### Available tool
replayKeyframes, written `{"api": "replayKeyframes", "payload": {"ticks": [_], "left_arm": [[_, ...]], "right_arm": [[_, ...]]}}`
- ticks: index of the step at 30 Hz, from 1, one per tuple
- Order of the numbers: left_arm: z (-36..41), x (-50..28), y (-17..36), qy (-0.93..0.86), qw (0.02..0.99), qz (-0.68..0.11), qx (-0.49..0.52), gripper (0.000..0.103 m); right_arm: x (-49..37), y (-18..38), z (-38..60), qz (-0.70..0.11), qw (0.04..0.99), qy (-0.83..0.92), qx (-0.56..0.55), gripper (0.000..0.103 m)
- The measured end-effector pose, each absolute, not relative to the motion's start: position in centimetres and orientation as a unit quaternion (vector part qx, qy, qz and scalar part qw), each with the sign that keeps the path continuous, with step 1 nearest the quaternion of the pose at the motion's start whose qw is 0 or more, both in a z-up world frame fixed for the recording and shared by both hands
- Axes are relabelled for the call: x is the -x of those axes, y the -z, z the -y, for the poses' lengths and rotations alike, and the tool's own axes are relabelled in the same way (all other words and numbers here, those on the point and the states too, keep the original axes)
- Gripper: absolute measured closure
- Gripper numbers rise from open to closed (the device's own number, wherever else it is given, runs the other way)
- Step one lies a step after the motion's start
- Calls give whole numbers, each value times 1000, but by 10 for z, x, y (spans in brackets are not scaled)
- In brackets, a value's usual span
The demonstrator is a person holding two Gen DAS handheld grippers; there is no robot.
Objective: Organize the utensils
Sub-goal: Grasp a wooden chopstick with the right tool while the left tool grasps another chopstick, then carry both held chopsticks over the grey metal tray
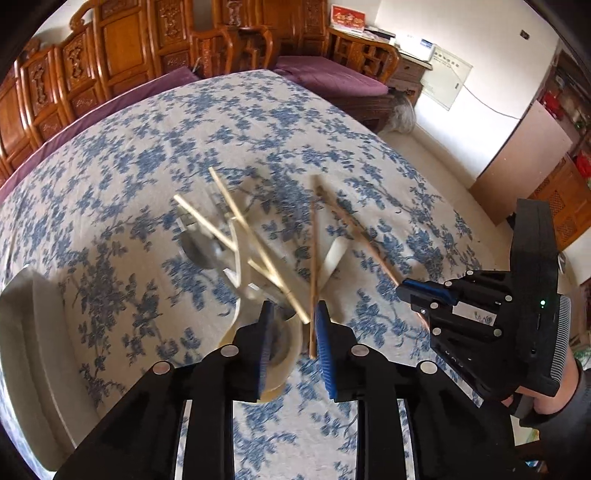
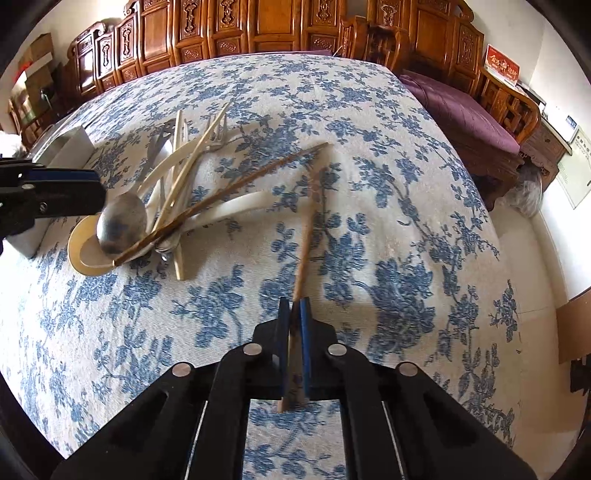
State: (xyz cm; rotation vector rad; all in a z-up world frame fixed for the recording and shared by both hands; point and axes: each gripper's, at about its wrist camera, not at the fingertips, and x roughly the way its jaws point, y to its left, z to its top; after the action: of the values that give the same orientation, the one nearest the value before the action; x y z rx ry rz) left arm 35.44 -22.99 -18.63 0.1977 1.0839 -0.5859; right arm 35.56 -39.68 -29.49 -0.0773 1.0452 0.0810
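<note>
Right tool [image 2: 294,308] – pinching brown chopstick [image 2: 308,221] | left tool [image 1: 294,312] – spread, second brown chopstick [image 1: 314,266] just inside right finger

You're over a cream tablecloth [image 2: 369,240] printed with blue flowers. Your right gripper [image 2: 294,306], black with blue pads, shows a brown chopstick [image 2: 304,251]; a darker brown one [image 2: 229,195] crosses the pile to your left. There you've got pale bamboo chopsticks [image 2: 184,173], ivory-white spoons [image 2: 236,206], a dull silver spoon [image 2: 122,225], a silver fork [image 2: 218,136]. Far off, carved amber-brown wooden furniture [image 2: 258,26] with purple cushions [image 2: 461,107].
</note>
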Motion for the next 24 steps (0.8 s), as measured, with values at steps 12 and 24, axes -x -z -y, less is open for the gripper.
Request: {"api": "replayKeyframes", "payload": {"ticks": [12,24], "left_arm": [[272,-380,215,257,802,-527,-115,81],[292,-399,232,243,795,-535,-148,98]], "right_arm": [[-359,279,417,-478,878,-31,7,97],[-360,274,426,-473,880,-38,-13,97]]}}
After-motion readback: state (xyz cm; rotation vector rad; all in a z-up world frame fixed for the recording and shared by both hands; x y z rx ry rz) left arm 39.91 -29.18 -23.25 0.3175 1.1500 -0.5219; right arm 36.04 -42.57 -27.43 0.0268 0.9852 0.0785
